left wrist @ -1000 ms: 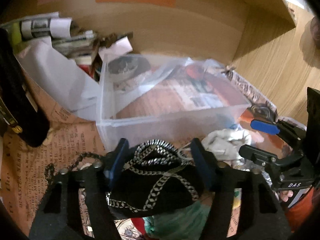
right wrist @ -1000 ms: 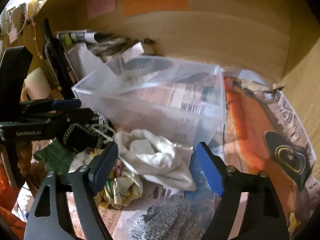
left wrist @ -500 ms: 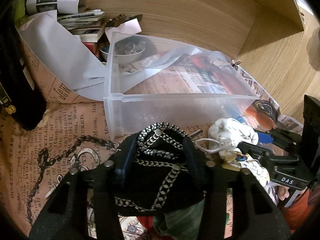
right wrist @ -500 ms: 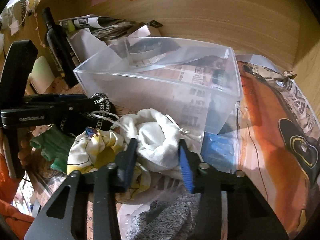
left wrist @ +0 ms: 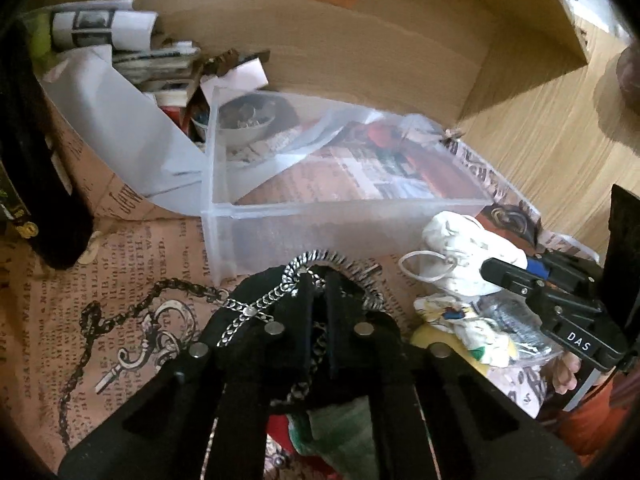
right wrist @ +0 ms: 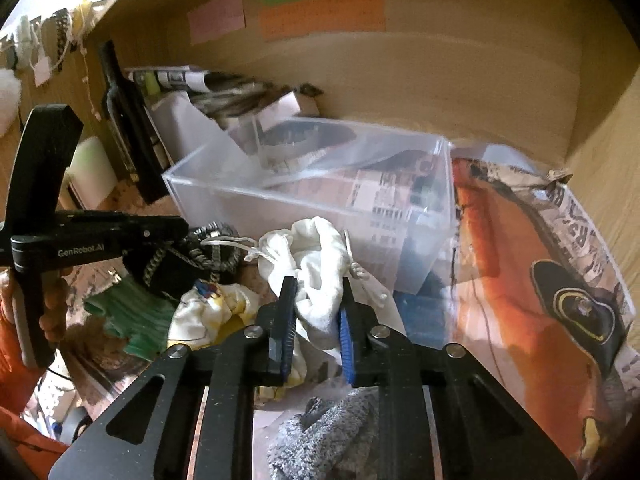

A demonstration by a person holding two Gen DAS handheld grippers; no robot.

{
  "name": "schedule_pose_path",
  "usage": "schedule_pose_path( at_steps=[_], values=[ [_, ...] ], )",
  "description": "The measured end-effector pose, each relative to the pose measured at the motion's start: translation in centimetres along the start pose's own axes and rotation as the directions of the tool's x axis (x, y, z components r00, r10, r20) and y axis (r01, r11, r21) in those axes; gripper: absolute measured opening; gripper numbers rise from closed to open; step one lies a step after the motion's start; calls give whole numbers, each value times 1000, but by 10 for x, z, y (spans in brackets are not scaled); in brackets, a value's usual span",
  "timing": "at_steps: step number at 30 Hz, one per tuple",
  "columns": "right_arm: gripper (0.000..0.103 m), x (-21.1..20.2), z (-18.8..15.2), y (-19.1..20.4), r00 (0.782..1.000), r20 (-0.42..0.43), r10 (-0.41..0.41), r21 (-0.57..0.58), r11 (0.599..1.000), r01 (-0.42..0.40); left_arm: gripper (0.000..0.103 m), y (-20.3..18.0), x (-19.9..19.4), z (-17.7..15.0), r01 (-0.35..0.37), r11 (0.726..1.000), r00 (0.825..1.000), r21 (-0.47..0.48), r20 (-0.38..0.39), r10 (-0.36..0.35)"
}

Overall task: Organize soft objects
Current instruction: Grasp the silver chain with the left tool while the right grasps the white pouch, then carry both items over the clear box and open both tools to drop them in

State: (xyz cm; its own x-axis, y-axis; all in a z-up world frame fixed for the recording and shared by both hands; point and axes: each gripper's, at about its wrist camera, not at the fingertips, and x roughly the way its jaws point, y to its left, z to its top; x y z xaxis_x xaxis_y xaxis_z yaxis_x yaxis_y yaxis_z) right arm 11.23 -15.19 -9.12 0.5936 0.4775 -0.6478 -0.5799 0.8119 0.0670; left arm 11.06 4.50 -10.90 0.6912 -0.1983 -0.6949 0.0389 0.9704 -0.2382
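My left gripper (left wrist: 316, 292) is shut on a black pouch with silver chains (left wrist: 256, 304), just in front of the clear plastic bin (left wrist: 320, 228). The pouch also shows in the right wrist view (right wrist: 176, 268), held by the left gripper (right wrist: 176, 228). My right gripper (right wrist: 316, 300) is shut on a white drawstring cloth bag (right wrist: 312, 256), lifted a little before the bin (right wrist: 280, 204). The white bag also shows in the left wrist view (left wrist: 460, 252) with the right gripper (left wrist: 504, 276) on it. The bin holds no soft objects.
A yellow-white printed cloth (right wrist: 208, 312), a green cloth (right wrist: 128, 320) and a grey knit piece (right wrist: 328, 436) lie in a pile on the newspaper-covered shelf. Papers and a bowl (left wrist: 244, 120) sit behind the bin. A black bottle (right wrist: 128, 128) stands left. Wooden walls close the back and right.
Both grippers closed: the left on the black chain pouch, the right on the white bag. Both have lifted their loads slightly in front of the bin.
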Motion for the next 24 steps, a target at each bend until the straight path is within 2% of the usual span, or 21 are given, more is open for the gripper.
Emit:
schedule_pose_path(
  at_steps=[4, 7, 9, 11, 13, 15, 17, 22, 24],
  values=[
    [17, -13, 4, 2, 999, 46, -5, -6, 1000, 6, 2, -7, -17, 3, -22, 999, 999, 35, 46, 21],
    [17, -23, 7, 2, 997, 77, -5, -2, 1000, 5, 6, -11, -19, 8, -27, 998, 999, 50, 39, 25],
    [17, -28, 9, 1, 995, 96, -7, 5, 1000, 7, 21, -11, -15, 11, -18, 998, 1000, 58, 15, 18],
    [17, -33, 9, -2, 994, 108, -13, 16, 1000, 11, 46, -12, -10, 11, -6, 998, 1000, 56, -11, 7],
    [17, -35, 9, -4, 993, 114, -18, 25, 1000, 15, 58, -15, -5, 8, 6, 998, 999, 58, -31, -4],
    [17, -36, 7, -7, 993, 114, -19, 35, 999, 15, 66, -19, 0, 5, 12, 997, 999, 74, -53, -8],
    [17, -35, 5, -9, 994, 111, -17, 45, 999, 12, 76, -24, 10, 4, -17, 995, 997, 96, -69, 23],
    [17, -36, 4, -13, 994, 112, -12, 59, 998, 6, 76, -27, 36, 1, -95, 986, 990, 139, -94, 108],
    [17, -37, 4, -14, 993, 115, -12, 63, 998, 5, 66, -23, 42, 0, -97, 986, 989, 134, -102, 111]
  ],
)
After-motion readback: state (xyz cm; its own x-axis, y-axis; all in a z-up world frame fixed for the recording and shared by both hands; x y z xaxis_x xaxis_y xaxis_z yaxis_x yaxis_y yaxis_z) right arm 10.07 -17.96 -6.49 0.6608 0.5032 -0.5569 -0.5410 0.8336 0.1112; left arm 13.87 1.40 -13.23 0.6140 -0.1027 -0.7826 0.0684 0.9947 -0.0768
